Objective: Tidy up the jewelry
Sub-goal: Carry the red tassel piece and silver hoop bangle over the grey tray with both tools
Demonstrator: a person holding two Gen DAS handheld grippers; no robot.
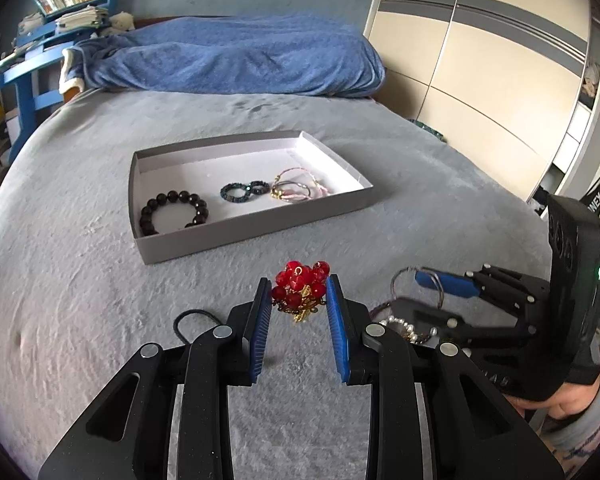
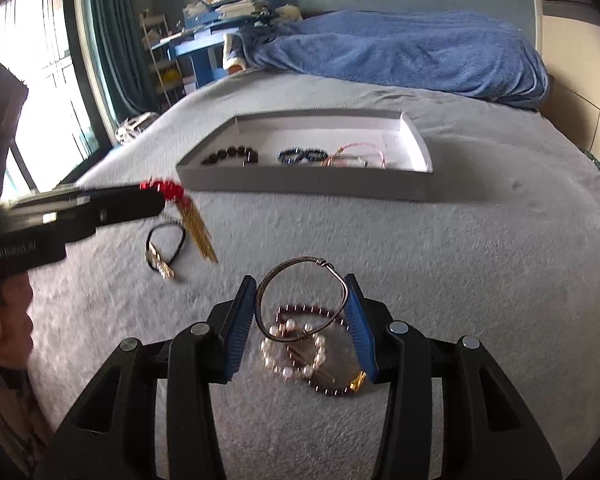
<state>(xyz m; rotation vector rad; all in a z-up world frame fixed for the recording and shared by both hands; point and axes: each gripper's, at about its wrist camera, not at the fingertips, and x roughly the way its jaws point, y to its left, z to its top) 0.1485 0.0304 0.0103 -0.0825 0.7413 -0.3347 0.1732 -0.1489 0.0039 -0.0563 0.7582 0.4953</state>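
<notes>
Left wrist view. The left claw (image 1: 298,312) holds a red bead cluster (image 1: 300,284) with gold fittings between its 2 blue pads. The pads stand close against the cluster on both sides, partly closed, and the cluster sits near the pad tips, raised off the grey bed cover (image 1: 80,280). Judged from this pose, the item is held at the tips so it can be dropped cleanly into the grey tray (image 1: 256,224), which lies ahead of the claw. The tray already carries a black bead bracelet (image 1: 174,210), 2 dark rings (image 1: 244,191) and thin pink and gold bangles (image 1: 296,190), laid in a row. A black hair tie (image 1: 190,322) lies on the bed just left of the claw.

Right wrist view. The right claw (image 2: 302,312) is closed partway on a thin metal bangle (image 2: 300,296); both pads appear to touch its rim, though contact on the left pad is hard to confirm. The bangle stands tilted between the pads, near their tips. Below it, on the bed, lie a pearl bracelet (image 2: 292,352) and a dark red bead strand (image 2: 332,388), still to be moved. The tray (image 2: 300,188) lies ahead, well apart.
</notes>
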